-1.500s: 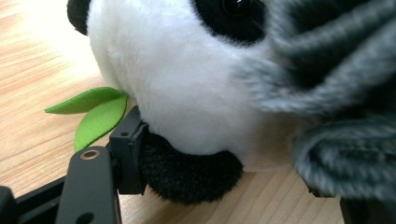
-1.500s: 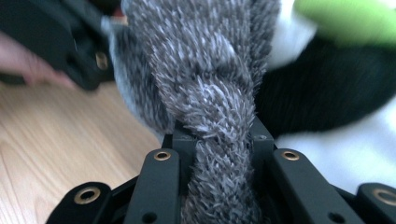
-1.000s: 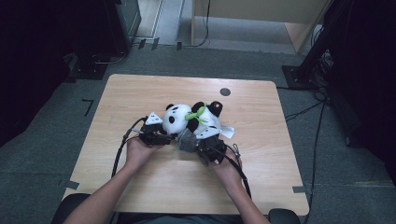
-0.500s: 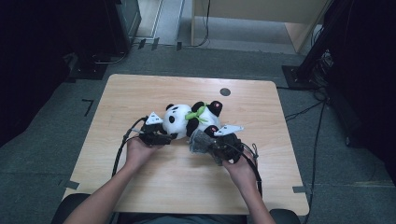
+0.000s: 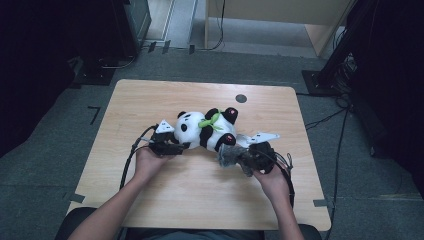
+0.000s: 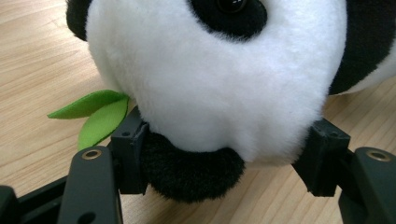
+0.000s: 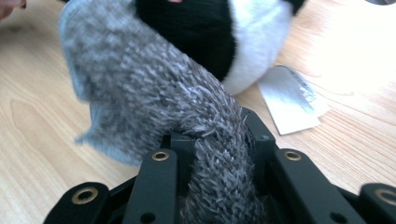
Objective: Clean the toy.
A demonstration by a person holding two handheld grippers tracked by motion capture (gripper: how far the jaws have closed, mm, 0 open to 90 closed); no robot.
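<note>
A big light wooden table point(image 5: 150, 100) with rounded corners fills the middle of the room. Its far half is bare wood, with one small dark round hole point(image 5: 241, 98) near the far edge. The near part, between the two arms, is bare too.

A black and white plush panda toy point(image 5: 202, 131) lies on its side in the middle of the table. Its head points left and its legs point right. It is well away from every table edge. It wears a green felt leaf scarf point(image 5: 212, 120).

The person's two forearms come up from the near edge. The left hand point(image 5: 147, 162) rests on the table and points its left gripper point(image 5: 181, 146) to the right, at the panda's head. In the left gripper view the jaws press on both sides of the head, down by the black fur.

The right hand point(image 5: 272, 180) sits near the right side, clear of the right edge. Its right gripper point(image 5: 231, 156) points left. The jaws are clenched on a fuzzy grey cloth point(image 7: 154, 93), bunched up just beside the panda's legs. A small white paper tag point(image 7: 289, 100) lies flat on the wood next to the panda.
</note>
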